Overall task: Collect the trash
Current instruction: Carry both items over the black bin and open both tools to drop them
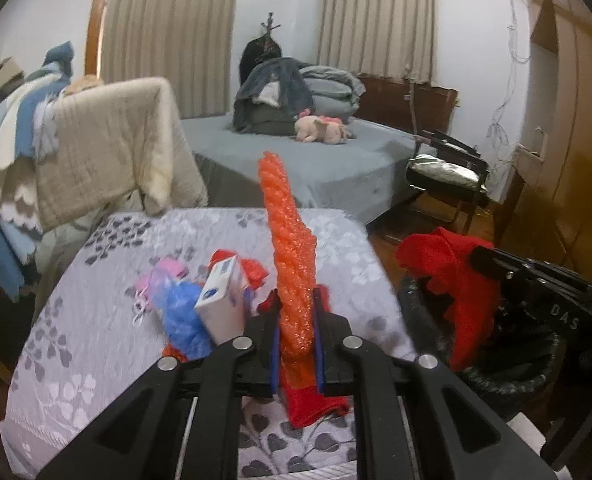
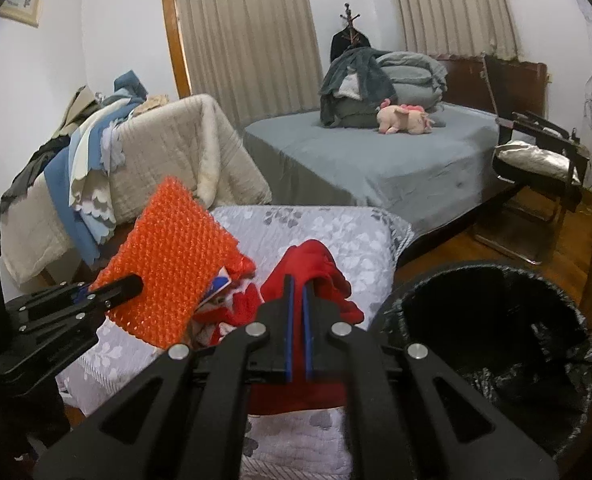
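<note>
The left gripper [image 1: 296, 312] was clamped on an orange bubble-wrap sheet [image 1: 287, 248], held upright above the floral-quilted table [image 1: 95, 320]. The right gripper [image 2: 298, 300] pinched a red cloth [image 2: 316, 268] beside the black-lined trash bin [image 2: 496, 340], which stood just right of the table. A white-and-blue carton [image 1: 221, 300], blue plastic [image 1: 183, 316] and pink scraps [image 1: 163, 276] lay heaped behind. Beyond stood a grey bed [image 2: 376, 160] with a pink plush toy [image 2: 406, 118].
</note>
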Demonstrator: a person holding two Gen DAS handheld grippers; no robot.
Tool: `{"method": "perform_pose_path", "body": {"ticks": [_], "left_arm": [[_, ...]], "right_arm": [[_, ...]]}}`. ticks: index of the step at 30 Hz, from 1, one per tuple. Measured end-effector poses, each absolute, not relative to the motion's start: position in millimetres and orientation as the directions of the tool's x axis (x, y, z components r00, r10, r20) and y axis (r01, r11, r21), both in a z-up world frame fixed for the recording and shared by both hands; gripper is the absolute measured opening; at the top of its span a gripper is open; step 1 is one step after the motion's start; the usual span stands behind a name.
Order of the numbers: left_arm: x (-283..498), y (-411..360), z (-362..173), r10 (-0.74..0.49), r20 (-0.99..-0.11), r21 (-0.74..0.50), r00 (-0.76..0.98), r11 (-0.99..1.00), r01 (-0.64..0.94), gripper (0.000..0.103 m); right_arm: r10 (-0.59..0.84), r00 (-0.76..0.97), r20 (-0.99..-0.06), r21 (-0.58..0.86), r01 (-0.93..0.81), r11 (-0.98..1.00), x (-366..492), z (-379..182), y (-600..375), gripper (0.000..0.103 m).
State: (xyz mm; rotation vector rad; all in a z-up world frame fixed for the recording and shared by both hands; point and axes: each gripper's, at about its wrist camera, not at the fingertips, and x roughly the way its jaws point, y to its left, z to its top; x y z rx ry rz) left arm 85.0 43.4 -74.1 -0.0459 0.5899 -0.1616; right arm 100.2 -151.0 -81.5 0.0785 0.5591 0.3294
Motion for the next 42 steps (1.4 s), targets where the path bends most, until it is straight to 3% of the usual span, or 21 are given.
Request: {"method": "perform_pose_path", "body": {"ticks": [12, 28, 30, 31, 32, 33, 40, 42], "left_arm": [[98, -37, -60, -0.335, -0.546, -0.114, 0.768, 0.938, 0.328, 0.013], [122, -148, -82, -0.485, -0.570, -0.150, 0.663, 0.855, 0.496, 0.013], [126, -154, -86, -0.492, -0.585, -0.163, 0.644, 0.850, 0.501, 0.021], [127, -156, -87, -0.496, -0.590, -0.172, 0.637, 0.848, 0.502, 0.042], [127, -156, -89, -0.500, -0.592, -0.181, 0.632, 0.846, 0.501, 0.057], [127, -155, -89, -0.498, -0.589, -0.180, 0.637, 0.849, 0.497, 0.060], [122, -135, -86, -0.459, -0.575, -0.152, 0.677, 0.873, 0.463, 0.072], [120, -124, -83, -0.438, -0.565, -0.143, 0.699, 0.886, 0.440, 0.077]], "right_arm": [[0.172, 0.866, -0.470, 0.126, -0.127, 0.984, 82, -59, -228, 0.003], [-0.020, 0.821, -0.571, 0.073, 0.076, 0.994, 80, -102, -319, 0.007], [-0.042, 0.802, -0.596, 0.055, 0.094, 0.994, 78, -109, -323, 0.017], [-0.051, 0.793, -0.607, 0.050, 0.102, 0.994, 78, -112, -325, 0.021], [-0.059, 0.786, -0.615, 0.047, 0.112, 0.993, 77, -115, -328, 0.033], [-0.068, 0.780, -0.622, 0.046, 0.123, 0.991, 75, -117, -332, 0.042], [-0.113, 0.790, -0.603, 0.025, 0.160, 0.987, 61, -119, -334, 0.074], [-0.120, 0.802, -0.585, 0.028, 0.169, 0.985, 59, -115, -330, 0.089]]}}
